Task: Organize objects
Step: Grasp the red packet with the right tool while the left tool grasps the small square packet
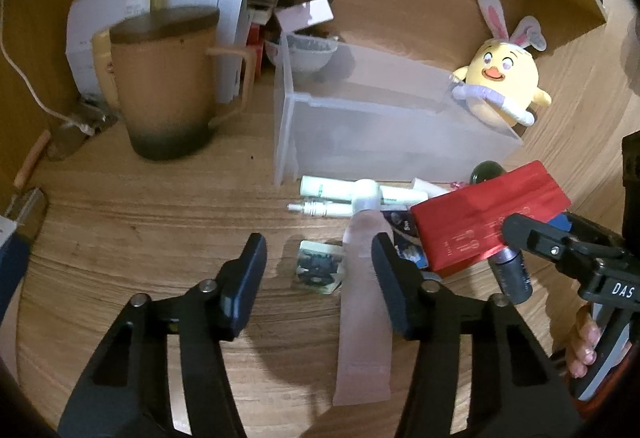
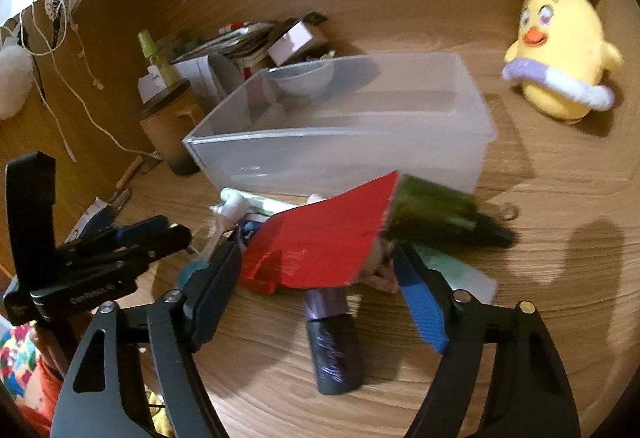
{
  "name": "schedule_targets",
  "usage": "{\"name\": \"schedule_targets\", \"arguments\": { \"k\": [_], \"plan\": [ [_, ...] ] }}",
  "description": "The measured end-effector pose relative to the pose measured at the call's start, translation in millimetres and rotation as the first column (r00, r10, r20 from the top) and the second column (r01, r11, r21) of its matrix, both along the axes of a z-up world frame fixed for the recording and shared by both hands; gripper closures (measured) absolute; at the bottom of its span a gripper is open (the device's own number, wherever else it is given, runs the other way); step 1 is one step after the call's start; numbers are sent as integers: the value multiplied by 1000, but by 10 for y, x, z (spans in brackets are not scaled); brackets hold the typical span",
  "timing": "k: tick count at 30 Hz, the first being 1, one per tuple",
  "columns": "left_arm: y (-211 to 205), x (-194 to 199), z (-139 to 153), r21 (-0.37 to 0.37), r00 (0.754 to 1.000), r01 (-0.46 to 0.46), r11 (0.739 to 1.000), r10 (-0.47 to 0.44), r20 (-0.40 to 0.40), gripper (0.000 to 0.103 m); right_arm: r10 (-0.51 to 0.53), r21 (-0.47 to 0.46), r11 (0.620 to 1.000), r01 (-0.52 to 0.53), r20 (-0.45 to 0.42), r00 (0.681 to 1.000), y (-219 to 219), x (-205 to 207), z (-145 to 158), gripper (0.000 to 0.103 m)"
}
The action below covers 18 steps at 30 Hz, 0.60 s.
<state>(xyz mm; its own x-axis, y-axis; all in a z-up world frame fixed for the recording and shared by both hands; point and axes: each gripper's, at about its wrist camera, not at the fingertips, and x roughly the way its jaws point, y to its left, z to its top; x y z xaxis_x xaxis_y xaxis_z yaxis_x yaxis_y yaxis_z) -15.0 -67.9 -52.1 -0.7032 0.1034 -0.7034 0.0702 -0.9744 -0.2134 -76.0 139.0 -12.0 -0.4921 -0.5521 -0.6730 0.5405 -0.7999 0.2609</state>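
My left gripper (image 1: 320,258) hangs open over the wooden desk. A pink tube (image 1: 362,302) lies between its fingers against the right one, beside a small packet (image 1: 320,270). My right gripper (image 2: 318,258) is open around a tilted red box (image 2: 320,238), which rests on a pile of small items. Its left pad sits close to the box's edge, and a gap shows at the right pad. A dark purple bottle (image 2: 334,342) lies under the box, a green bottle (image 2: 440,214) behind it. White tubes (image 1: 340,190) lie before the clear plastic bin (image 1: 360,142).
A lidded brown mug (image 1: 168,78) stands at the left with papers and boxes behind it. A yellow plush chick (image 1: 500,78) sits to the right of the bin. A white cable (image 1: 24,78) hangs along the left wall. A hand (image 1: 584,350) holds the right gripper's handle.
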Motion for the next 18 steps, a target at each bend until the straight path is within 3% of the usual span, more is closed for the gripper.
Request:
{"name": "schedule_targets", "arguments": {
  "k": [5,8,16,17,18],
  "plan": [
    [-21,-32,-78,8,1000,3,1000,-3,19,68,8,-6,1000,-8,18,1000,-116,-30,-40,44],
    [-15,-35,-93,17,1000,9,1000,-9,18,75,25,-10,1000,-25,30,999,-162,-48,-44,64],
    [20,6,10,-40,999,-14,999,13,-31,79,3,-18,1000,-3,-5,1000,-136,-21,16,76],
    [22,9,24,-43,999,-16,999,15,-35,79,3,-25,1000,-3,-16,1000,-121,-12,42,86],
    [23,9,44,-45,999,-19,999,17,-39,79,8,-32,999,-9,-17,1000,-124,-14,59,89]
  ]
}}
